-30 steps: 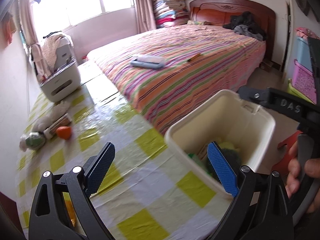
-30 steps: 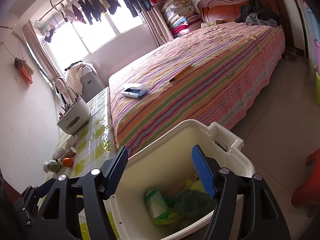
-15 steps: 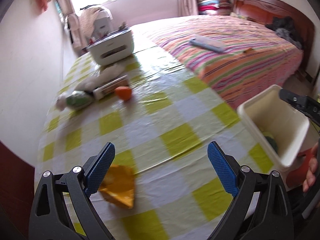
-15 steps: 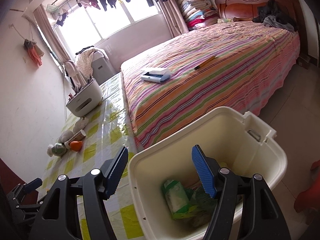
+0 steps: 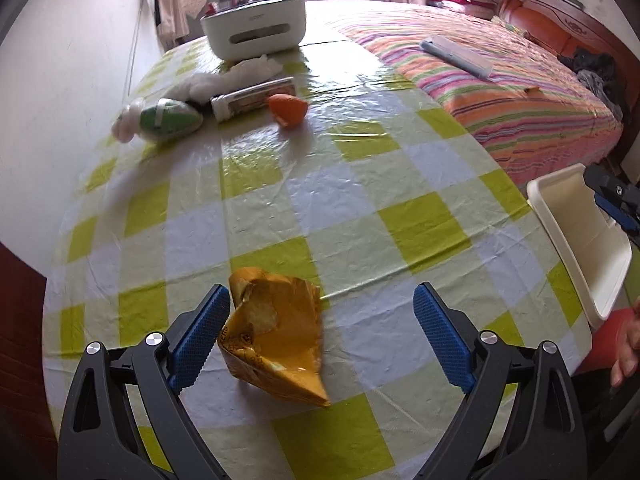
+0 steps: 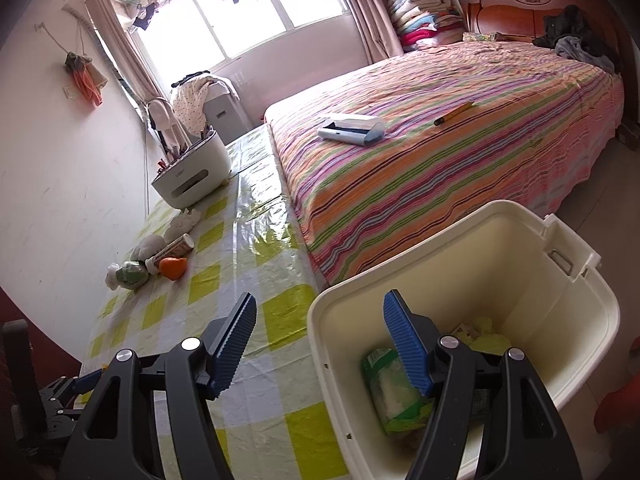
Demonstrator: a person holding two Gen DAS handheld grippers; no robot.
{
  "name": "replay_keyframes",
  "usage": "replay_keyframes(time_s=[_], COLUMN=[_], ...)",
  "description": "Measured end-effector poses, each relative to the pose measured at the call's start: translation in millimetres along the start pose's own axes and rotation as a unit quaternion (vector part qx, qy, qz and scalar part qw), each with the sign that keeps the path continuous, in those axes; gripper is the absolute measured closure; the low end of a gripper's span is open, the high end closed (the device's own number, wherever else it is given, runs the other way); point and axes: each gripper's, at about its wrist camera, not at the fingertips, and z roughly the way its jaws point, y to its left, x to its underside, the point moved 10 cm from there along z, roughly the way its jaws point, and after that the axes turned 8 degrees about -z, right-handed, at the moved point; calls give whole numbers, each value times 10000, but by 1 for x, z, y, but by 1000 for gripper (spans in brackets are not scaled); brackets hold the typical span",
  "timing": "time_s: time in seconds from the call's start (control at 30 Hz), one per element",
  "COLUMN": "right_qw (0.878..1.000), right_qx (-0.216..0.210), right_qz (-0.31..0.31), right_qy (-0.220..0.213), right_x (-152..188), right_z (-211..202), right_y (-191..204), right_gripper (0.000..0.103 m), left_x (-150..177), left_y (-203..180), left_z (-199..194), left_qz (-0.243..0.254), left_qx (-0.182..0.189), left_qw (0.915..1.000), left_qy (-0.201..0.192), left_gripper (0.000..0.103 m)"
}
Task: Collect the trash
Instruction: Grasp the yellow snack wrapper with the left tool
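Observation:
A crumpled yellow snack wrapper [image 5: 276, 340] lies on the checked tablecloth [image 5: 360, 208], just right of my left gripper's left finger. My left gripper [image 5: 322, 332] is open and empty, low over the table. A cream trash bin [image 6: 480, 280] stands at the table's right edge, with a green packet [image 6: 390, 396] and other trash inside; it also shows in the left wrist view [image 5: 580, 236]. My right gripper [image 6: 320, 344] is open and empty, straddling the bin's near rim. More trash lies far left: an orange piece [image 5: 287, 109], a green-and-white packet [image 5: 166, 120], white tissue [image 5: 224, 80].
A white organiser box [image 5: 256, 28] stands at the table's far end. A tube-like pack [image 5: 252, 98] lies by the tissue. A bed with a striped cover [image 6: 440, 152] runs along the table's right side. A wall borders the left.
My left gripper has swung left, away from the bin, and come down over the table; the yellow wrapper now lies between its fingers. My right gripper has shifted slightly over the bin rim.

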Motion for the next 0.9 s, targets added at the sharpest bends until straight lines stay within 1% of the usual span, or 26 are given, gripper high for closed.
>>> replay_keyframes(time_s=[0.07,0.1,0.13,0.17,0.2,0.23,0.27,0.3,0.33,0.37,0.47,0.6,0.73,0.9], right_qw=[10000,10000,10000,9999,9999,9999,9999,9999,9998,9998,9997,9996,9995,9988], right_qx=[-22,-36,-56,-72,-83,-92,-103,-112,-120,-119,-128,-144,-184,-286], right_qz=[-35,-50,-64,-72,-86,-105,-112,-114,-120,-131,-173,-214,-252,-343], right_qy=[15,26,30,26,24,30,36,40,46,49,71,98,112,179], right_x=[1,2,2,2,2,3,3,3,3,3,4,5,6,9], right_z=[2,3,4,4,5,6,7,7,8,9,12,15,18,23], right_y=[5,7,9,11,14,16,17,18,19,20,24,29,35,44], right_gripper=[39,39,38,39,39,39,39,39,39,39,38,39,39,38], left_x=[1,2,4,6,9,13,16,15,16,16,16,13,9,6], left_y=[2,2,2,2,1,1,1,1,1,1,2,6,15,20], left_z=[2,4,6,8,12,16,19,17,17,17,16,16,14,15], left_qz=[-67,-85,-92,-82,-63,-64,-69,-42,-10,15,-3,-198,-326,-458], left_qx=[57,115,146,158,178,223,243,215,204,204,252,496,511,591], left_qw=[9999,9998,9997,9995,9992,9987,9983,9988,9988,9989,9990,9978,9977,9968], left_qy=[47,102,172,242,344,464,532,433,439,411,374,400,310,277], left_gripper=[14,22,33,40,51,56,56,58,61,61,66,73,79,82])
